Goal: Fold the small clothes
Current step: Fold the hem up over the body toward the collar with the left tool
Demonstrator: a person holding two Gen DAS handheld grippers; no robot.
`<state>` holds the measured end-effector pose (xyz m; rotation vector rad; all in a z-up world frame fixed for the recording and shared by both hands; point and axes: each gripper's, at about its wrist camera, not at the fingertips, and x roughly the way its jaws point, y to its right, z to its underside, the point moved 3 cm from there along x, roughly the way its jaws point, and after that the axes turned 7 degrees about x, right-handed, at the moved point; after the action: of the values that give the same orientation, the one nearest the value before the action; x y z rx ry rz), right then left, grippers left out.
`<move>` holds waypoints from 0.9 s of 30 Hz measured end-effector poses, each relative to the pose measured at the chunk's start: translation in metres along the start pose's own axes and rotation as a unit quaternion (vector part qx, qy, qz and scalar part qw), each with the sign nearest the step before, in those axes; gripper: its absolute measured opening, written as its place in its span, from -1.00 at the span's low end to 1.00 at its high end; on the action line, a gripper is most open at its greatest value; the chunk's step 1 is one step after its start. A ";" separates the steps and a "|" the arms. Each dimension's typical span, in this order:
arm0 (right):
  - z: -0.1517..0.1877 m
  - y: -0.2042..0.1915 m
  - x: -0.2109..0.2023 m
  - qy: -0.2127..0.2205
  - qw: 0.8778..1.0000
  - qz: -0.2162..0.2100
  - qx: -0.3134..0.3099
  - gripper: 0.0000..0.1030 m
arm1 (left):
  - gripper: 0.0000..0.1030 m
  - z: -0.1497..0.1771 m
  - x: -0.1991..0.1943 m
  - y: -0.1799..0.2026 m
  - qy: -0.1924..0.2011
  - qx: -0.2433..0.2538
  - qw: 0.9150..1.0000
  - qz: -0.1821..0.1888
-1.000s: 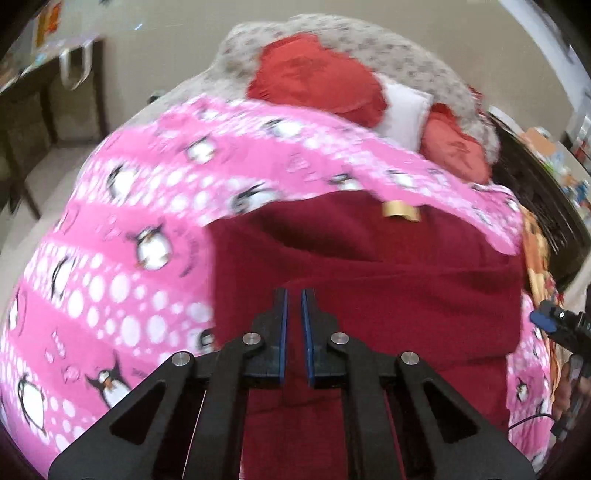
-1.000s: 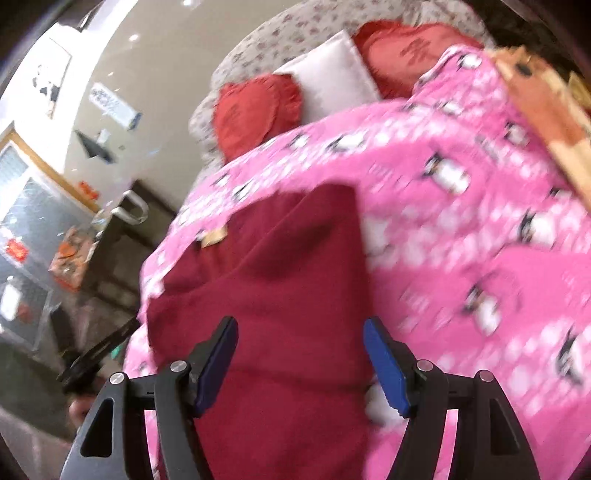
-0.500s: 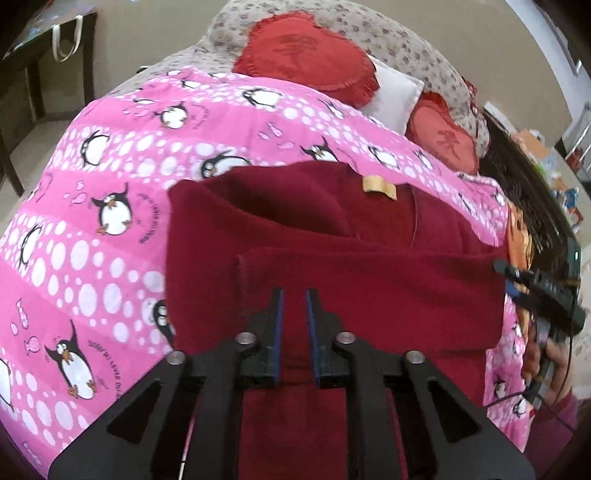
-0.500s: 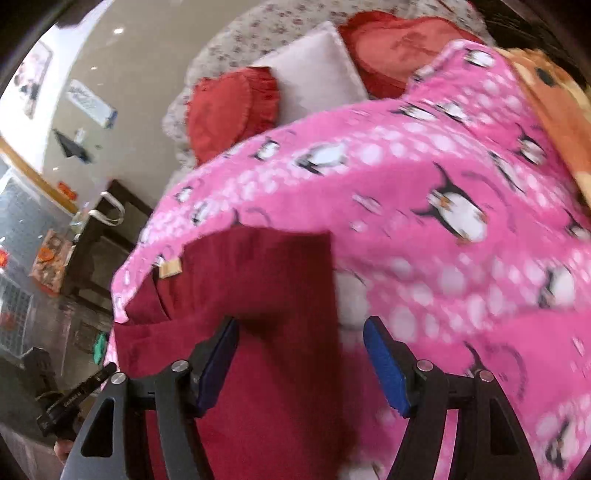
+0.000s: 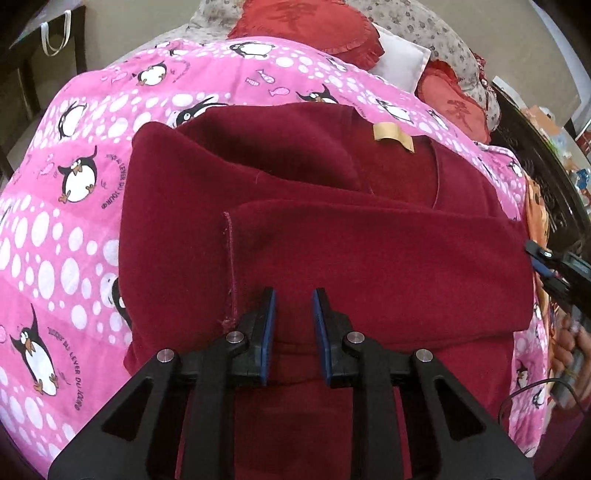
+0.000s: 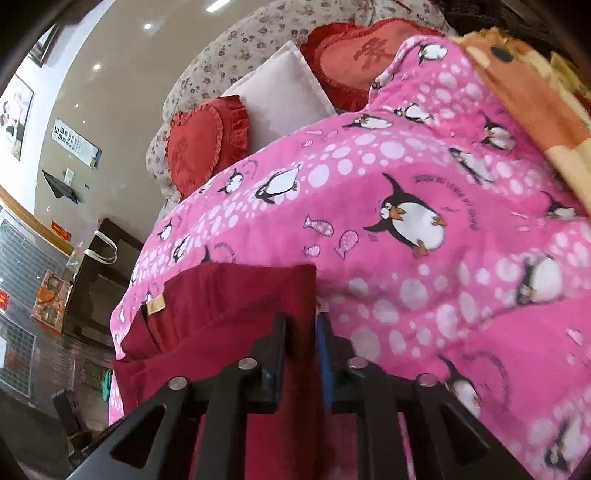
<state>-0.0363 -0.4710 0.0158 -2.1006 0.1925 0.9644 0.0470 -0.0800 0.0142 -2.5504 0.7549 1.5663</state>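
A dark red fleece garment (image 5: 332, 229) with a tan neck label (image 5: 392, 136) lies on a pink penguin blanket (image 5: 66, 221); one sleeve is folded across its body. My left gripper (image 5: 293, 317) hovers over the folded sleeve, jaws slightly apart, holding nothing I can see. My right gripper (image 6: 301, 332) is closed on the right edge of the red garment (image 6: 229, 306), with fabric pinched between the blue pads. The right gripper also shows at the right edge of the left wrist view (image 5: 554, 262).
Red heart cushions (image 5: 310, 29) and a white pillow (image 6: 280, 99) lie at the bed's head. An orange blanket (image 6: 535, 92) lies to the right. A dark table (image 6: 96, 280) with a bag stands left of the bed.
My right gripper has closed from wide open onto the garment's right edge. My left jaws have parted slightly after laying the sleeve across the body.
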 end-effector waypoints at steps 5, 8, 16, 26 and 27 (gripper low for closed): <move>0.041 -0.013 -0.009 -0.030 0.998 0.012 -0.053 0.06 | -0.62 0.002 0.003 0.005 0.004 0.018 1.000 -0.020; 0.059 -0.010 0.002 -0.050 0.996 0.020 -0.071 -0.01 | -0.62 0.002 0.005 0.008 0.006 0.022 0.999 -0.031; 0.064 0.007 0.006 -0.043 0.994 0.045 -0.086 -0.62 | -0.62 0.002 0.006 0.013 0.010 0.031 0.999 -0.040; 0.067 -0.003 -0.004 -0.036 0.991 0.085 -0.098 -0.72 | -0.62 0.015 -0.018 0.012 0.014 0.033 0.999 -0.038; 0.067 0.001 0.000 -0.042 0.991 0.083 -0.094 -0.72 | -0.62 0.019 -0.020 0.010 0.011 0.029 0.999 -0.035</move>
<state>-0.0747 -0.4232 -0.0108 -2.2363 0.2453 1.2079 0.0197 -0.0760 0.0241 -2.5281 0.6937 1.4752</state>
